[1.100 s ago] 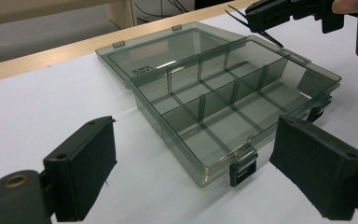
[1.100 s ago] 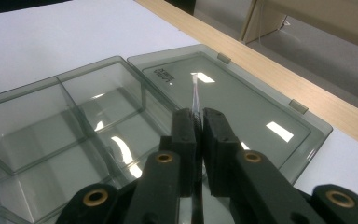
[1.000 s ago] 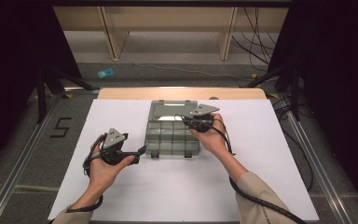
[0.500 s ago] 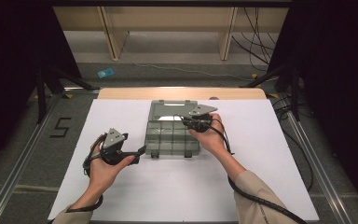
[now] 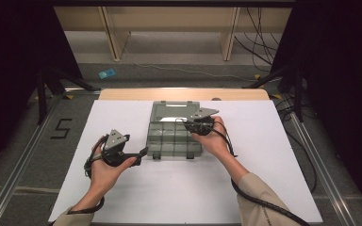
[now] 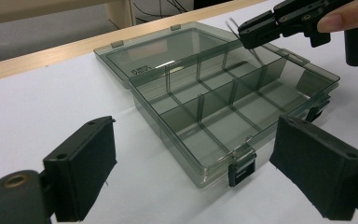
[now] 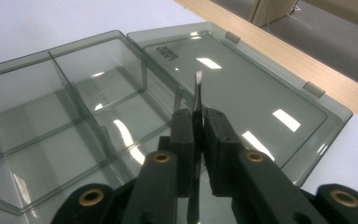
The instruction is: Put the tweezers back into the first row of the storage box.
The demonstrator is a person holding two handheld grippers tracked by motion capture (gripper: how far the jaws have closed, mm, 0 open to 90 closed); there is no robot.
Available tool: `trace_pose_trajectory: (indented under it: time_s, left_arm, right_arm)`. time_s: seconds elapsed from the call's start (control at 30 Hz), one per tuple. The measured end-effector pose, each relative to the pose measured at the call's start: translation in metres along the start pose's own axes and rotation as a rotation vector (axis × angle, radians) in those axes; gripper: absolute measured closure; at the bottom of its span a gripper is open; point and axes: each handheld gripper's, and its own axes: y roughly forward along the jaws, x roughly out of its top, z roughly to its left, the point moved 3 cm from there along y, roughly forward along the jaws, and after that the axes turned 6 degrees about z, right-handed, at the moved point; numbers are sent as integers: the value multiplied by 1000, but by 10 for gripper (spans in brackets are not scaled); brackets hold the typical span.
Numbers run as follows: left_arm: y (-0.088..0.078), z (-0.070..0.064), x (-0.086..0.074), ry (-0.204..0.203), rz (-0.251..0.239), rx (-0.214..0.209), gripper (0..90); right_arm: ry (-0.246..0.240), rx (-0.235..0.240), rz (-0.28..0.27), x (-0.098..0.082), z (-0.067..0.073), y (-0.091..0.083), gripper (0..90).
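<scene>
A smoky clear compartment box [image 5: 173, 141] lies open in the middle of the white table, its lid [image 7: 242, 84] flat on the far side and its cells empty. My right gripper [image 7: 196, 126] hovers over the box's far right cells, by the hinge. A thin clear divider strip [image 7: 198, 88] stands upright between its pads. Its jaws have just been opening slightly, and the strip stays between them. In the left gripper view that gripper [image 6: 242, 35] and its strip [image 6: 256, 53] hang over the far cells. My left gripper [image 6: 198, 182] is open just off the box's near left corner [image 6: 240, 168], with nothing between its jaws.
White sheet [image 5: 273, 155] covers the table, with bare room on both sides of the box. The table's wooden edge [image 5: 122, 94] runs along the far side. Beyond it are shelf legs, cables, a blue item [image 5: 106, 73] and a "5" mark [image 5: 61, 128] on the floor.
</scene>
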Motion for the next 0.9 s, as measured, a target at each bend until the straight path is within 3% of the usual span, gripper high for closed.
trace_pose_trajectory:
  time_s: [0.27, 0.53, 0.9]
  left_arm:
    - [0, 0, 0, -1, -2, 0, 126]
    - [-1, 0, 0, -1, -1, 2, 128]
    - [-1, 1, 0, -2, -3, 4, 128]
  right_arm:
    - [28, 25, -15, -4, 0, -7, 671]
    - [145, 41, -85, -15, 2, -37, 371]
    - [162, 39, -130, -40, 11, -73, 277]
